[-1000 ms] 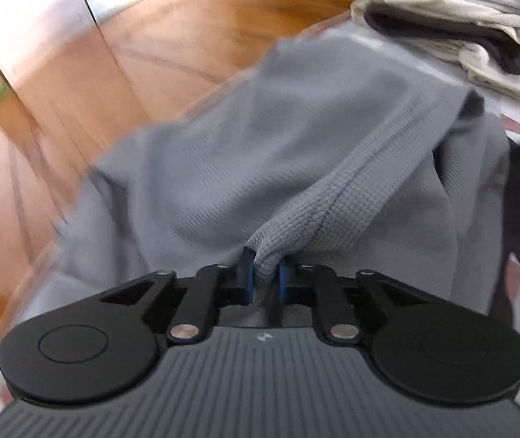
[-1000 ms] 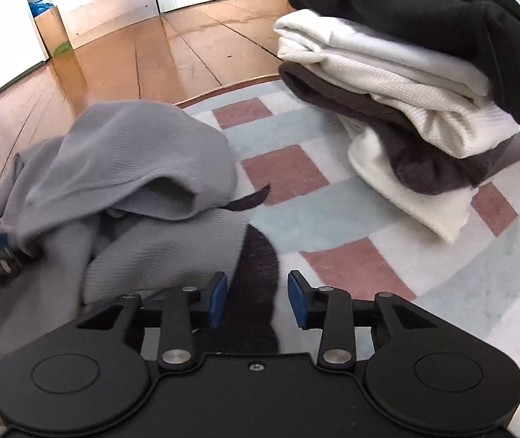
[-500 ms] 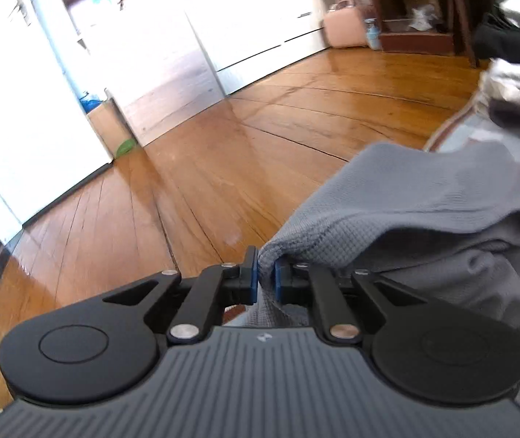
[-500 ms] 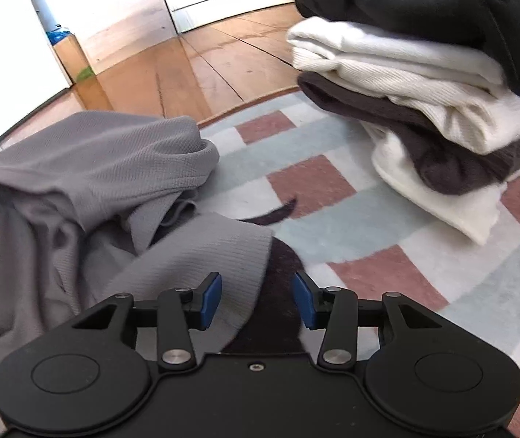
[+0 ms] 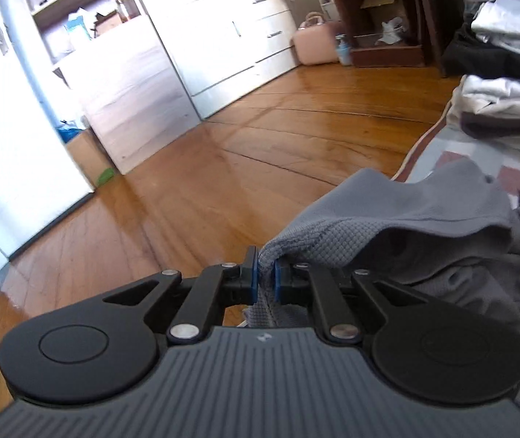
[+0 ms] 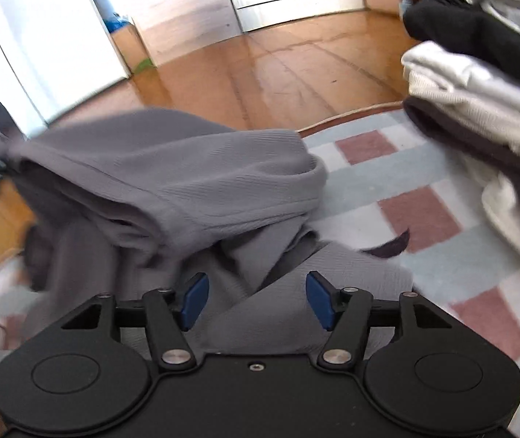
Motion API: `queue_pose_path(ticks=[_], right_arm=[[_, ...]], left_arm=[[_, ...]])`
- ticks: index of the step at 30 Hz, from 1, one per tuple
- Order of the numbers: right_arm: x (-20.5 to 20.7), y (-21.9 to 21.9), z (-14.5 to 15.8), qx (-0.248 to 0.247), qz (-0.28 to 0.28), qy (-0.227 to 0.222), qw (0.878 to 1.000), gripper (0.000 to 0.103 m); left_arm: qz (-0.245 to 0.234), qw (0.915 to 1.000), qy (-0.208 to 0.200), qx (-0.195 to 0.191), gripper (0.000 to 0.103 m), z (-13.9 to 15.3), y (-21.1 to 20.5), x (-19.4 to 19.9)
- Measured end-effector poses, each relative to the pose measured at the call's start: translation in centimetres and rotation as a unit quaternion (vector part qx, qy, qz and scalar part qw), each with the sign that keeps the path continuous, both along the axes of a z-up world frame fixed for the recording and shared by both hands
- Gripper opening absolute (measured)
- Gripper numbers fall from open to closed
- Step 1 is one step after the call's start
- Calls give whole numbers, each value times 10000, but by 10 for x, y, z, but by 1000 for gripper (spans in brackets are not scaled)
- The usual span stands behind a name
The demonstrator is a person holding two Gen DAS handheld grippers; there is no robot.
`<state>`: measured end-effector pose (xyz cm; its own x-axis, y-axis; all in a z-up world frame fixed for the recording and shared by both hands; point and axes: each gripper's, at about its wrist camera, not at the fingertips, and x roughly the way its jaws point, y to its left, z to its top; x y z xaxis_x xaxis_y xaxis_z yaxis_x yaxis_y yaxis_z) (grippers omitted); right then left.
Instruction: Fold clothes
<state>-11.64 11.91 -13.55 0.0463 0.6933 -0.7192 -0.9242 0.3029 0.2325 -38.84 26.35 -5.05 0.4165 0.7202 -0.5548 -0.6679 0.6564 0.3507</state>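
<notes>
Laundry day on a checked rug (image 6: 398,182): the left hand-held gripper (image 5: 266,277), low in the centre of its frame, is clenched on a hem of the grey knit garment (image 6: 172,182), holding that edge raised over the wooden floor (image 5: 260,153). The rest of the garment sags in a bunched heap toward the frame's lower right and onto the rug. The right hand-held gripper (image 6: 256,301) has its jaws opening over a grey fold at the bottom centre of its own frame, the pads not yet pressing on it. A stack of folded clothes (image 6: 478,102) sits at the upper right. The likely risk: closing on the bunched layers would catch several thicknesses and leave the garment twisted rather than spread; the single narrow pinch could also slip under the hanging weight.
</notes>
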Motion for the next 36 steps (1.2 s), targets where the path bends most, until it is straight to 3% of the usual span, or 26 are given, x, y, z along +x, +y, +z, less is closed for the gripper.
queue_pose_path(ticks=[3, 4, 5, 8, 12, 13, 14, 15, 16, 18, 19, 20, 24, 25, 27, 30, 33, 36], right_arm=[[7, 28, -15, -149, 280, -14, 9995, 66], [11, 39, -21, -231, 470, 73, 9986, 58], [15, 51, -23, -368, 668, 73, 9971, 11], [29, 81, 1, -278, 780, -721, 9940, 4], [62, 112, 67, 366, -114, -1683, 9850, 4], [69, 119, 82, 537, -366, -1916, 9793, 4], [75, 125, 92, 632, -528, -2104, 9741, 5], [79, 130, 97, 633, -652, -2192, 9714, 6], [81, 132, 98, 566, -762, -2195, 9710, 10], [81, 125, 89, 353, -976, -1991, 9745, 23], [78, 117, 80, 217, -1019, -1801, 9781, 45], [74, 105, 68, 70, -1046, -1537, 9825, 55], [53, 49, 24, -298, -482, -517, 9971, 55], [48, 35, 17, -334, -319, -375, 9982, 55], [37, 8, 6, -361, 4, -149, 9992, 55], [27, -24, 3, -347, 296, -166, 9988, 55], [27, -48, 3, -423, 280, -334, 9982, 56], [35, -66, -5, -713, 325, -106, 9969, 56]], left_arm=[[6, 10000, 10, 95, 7, 11, 11, -1], [3, 9997, 58, 222, 7, 16, 16, 1], [0, 9993, 106, 350, 7, 20, 21, 2], [280, 9958, -11, 875, 7, 45, 44, 5], [1225, 9831, -586, 1228, 10, 80, 93, 2], [1392, 9821, -620, 1110, 23, 80, 107, 3], [1501, 9830, -587, 882, 52, 76, 121, 6], [1576, 9837, -567, 652, 64, 69, 130, 7], [1599, 9845, -582, 418, 69, 59, 133, 7], [1587, 9848, -698, -43, 69, 33, 120, 2], [1539, 9851, -709, -284, 70, 18, 109, -2], [1490, 9849, -706, -531, 70, 4, 97, -7], [1397, 9775, -728, -1399, 70, -55, 50, -32], [1444, 9730, -764, -1633, 70, -65, 44, -41], [1637, 9560, -1069, -2188, 69, -80, 39, -62], [1838, 9218, -1704, -2957, 66, -92, 36, -90], [1785, 9121, -1804, -3220, 61, -101, 23, -101], [1766, 9022, -1785, -3506, 61, -114, 14, -102]])
